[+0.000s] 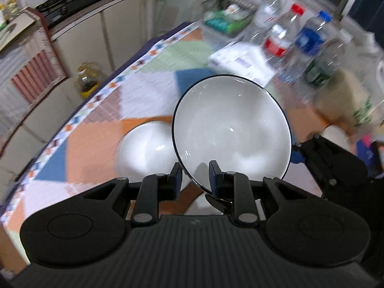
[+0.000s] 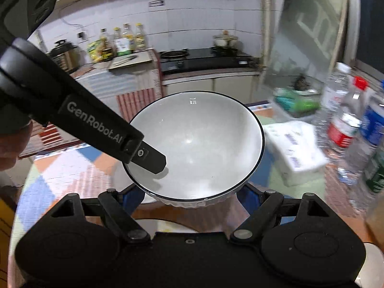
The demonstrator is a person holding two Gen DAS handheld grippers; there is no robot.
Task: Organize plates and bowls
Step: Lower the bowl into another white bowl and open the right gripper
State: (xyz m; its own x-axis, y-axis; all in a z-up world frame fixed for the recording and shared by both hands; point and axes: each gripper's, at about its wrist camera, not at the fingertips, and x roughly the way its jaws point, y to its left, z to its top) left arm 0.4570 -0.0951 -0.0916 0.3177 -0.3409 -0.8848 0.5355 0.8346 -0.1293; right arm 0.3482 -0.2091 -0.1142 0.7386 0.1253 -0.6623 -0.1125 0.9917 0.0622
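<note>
A white bowl (image 1: pixel 230 129) with a thin black rim hangs above the patchwork tablecloth (image 1: pixel 91 148), tilted toward the left wrist camera. My left gripper (image 1: pixel 194 171) is shut on its near rim, one finger inside and one outside. That same finger (image 2: pixel 148 156) reaches into the bowl (image 2: pixel 196 141) in the right wrist view. My right gripper (image 2: pixel 189 196) spans the bowl's ribbed lower wall, its blue pads against both sides. It also shows at the bowl's right edge as the right gripper (image 1: pixel 312 158). A second white bowl (image 1: pixel 144 151) rests on the cloth below.
Several plastic bottles (image 1: pixel 283 36) stand at the table's far right, with a white tissue pack (image 1: pixel 242 62) and a basket (image 1: pixel 228 19) behind. A white plate (image 2: pixel 168 225) lies beneath my right gripper. The table edge (image 1: pixel 72 122) runs along the left; the stove counter (image 2: pixel 204 60) is beyond.
</note>
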